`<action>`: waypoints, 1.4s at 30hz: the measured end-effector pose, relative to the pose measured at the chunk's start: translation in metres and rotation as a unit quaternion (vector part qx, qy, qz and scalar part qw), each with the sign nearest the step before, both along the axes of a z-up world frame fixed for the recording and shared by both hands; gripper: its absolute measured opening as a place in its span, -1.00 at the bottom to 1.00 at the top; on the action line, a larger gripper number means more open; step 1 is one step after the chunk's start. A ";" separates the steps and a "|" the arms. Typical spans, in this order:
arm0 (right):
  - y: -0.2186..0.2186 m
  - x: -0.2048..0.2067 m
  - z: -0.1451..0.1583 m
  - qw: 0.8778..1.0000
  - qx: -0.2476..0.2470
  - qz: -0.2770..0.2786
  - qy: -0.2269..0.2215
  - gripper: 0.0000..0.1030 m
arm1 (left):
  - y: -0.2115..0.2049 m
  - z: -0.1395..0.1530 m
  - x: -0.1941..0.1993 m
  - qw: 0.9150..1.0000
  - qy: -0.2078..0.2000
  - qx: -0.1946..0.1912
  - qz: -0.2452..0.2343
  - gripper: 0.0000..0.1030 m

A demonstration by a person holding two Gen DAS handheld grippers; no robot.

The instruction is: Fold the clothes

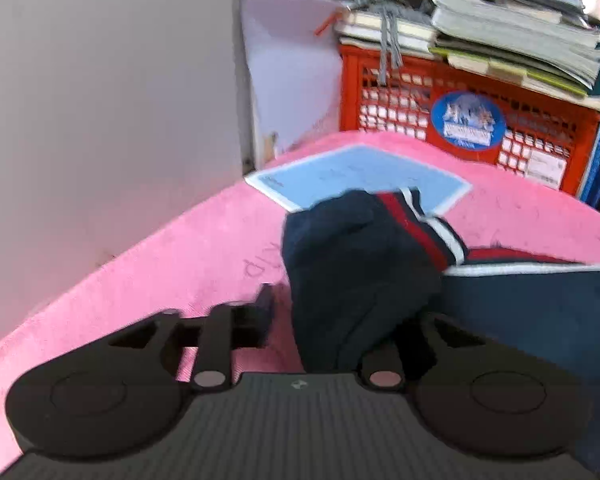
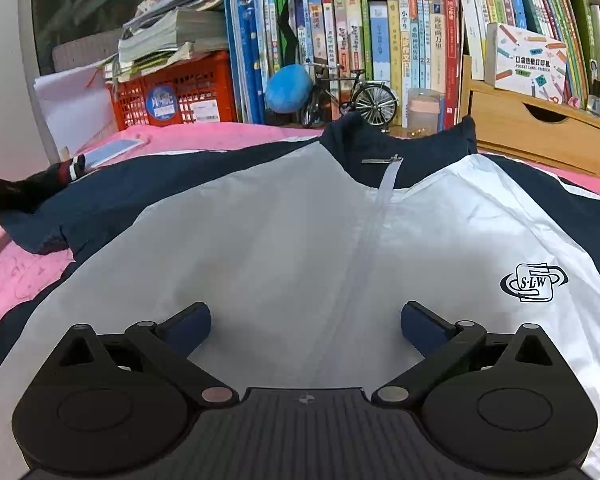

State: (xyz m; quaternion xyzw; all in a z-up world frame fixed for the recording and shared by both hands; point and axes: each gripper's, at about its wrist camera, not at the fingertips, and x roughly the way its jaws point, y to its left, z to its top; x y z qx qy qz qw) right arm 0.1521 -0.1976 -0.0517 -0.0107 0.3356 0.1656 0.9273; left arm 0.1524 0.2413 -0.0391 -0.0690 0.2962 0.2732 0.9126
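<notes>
While jacket (image 2: 284, 240) reads "S·L·W" | left jaws seemingly pinch sleeve (image 1: 352, 264) | right jaws wide.

One jacket (image 2: 300, 232) lies mid-frame on one pink cloth (image 2: 16, 276). Upper left sits one red crate (image 2: 180, 92); one light blue booklet (image 1: 360, 176); one blue ball (image 2: 288, 88) and one toy bicycle (image 2: 352, 96) centre-top. Two grippers: left gripper (image 1: 340, 312), right gripper (image 2: 306, 320).

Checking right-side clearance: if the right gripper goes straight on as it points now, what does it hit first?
Probably the jacket: the open right gripper points down at its white front panel, just left of the zipper. Nothing else shows between the fingers, though depth is unclear.
</notes>
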 end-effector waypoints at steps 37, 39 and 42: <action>0.000 0.000 0.000 1.000 0.000 0.000 0.001 1.00 | 0.046 0.035 -0.011 0.978 0.092 0.184 0.026 0.61; -0.001 0.000 0.000 1.000 0.001 0.000 0.001 1.00 | 0.053 0.039 -0.015 0.984 0.088 0.149 0.043 0.61; -0.001 0.000 0.000 1.000 0.002 0.000 0.002 1.00 | 0.057 0.038 -0.024 0.989 0.075 0.112 0.064 0.58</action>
